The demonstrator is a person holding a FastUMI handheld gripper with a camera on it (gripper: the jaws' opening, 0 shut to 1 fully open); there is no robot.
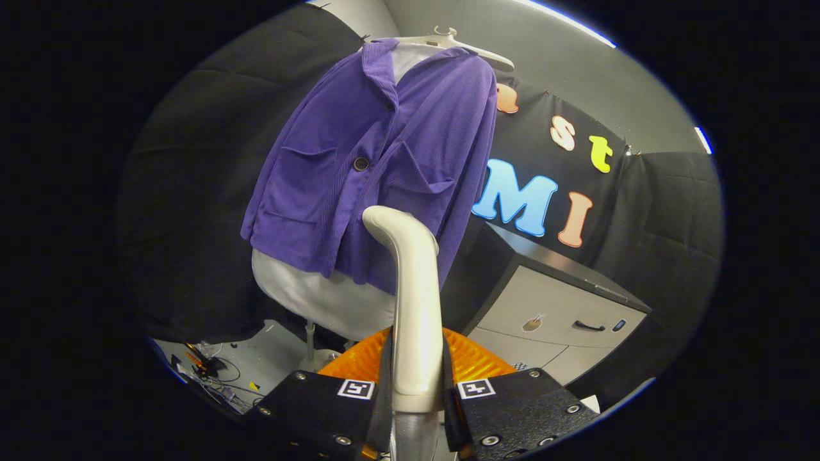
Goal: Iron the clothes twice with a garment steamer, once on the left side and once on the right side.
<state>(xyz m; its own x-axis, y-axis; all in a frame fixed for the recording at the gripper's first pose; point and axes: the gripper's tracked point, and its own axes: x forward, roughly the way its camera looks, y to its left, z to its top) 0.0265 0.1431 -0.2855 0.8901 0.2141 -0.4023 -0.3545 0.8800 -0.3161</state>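
- Gripper clamped on garment steamer, both fingers pressing its handle.
- Steamer head raised just before lower hem of purple jacket.
- Jacket on hanger, beyond fingers.

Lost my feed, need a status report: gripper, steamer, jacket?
Gripper shut on garment steamer. Steamer head just short of purple jacket, low on its front. Nothing between them.
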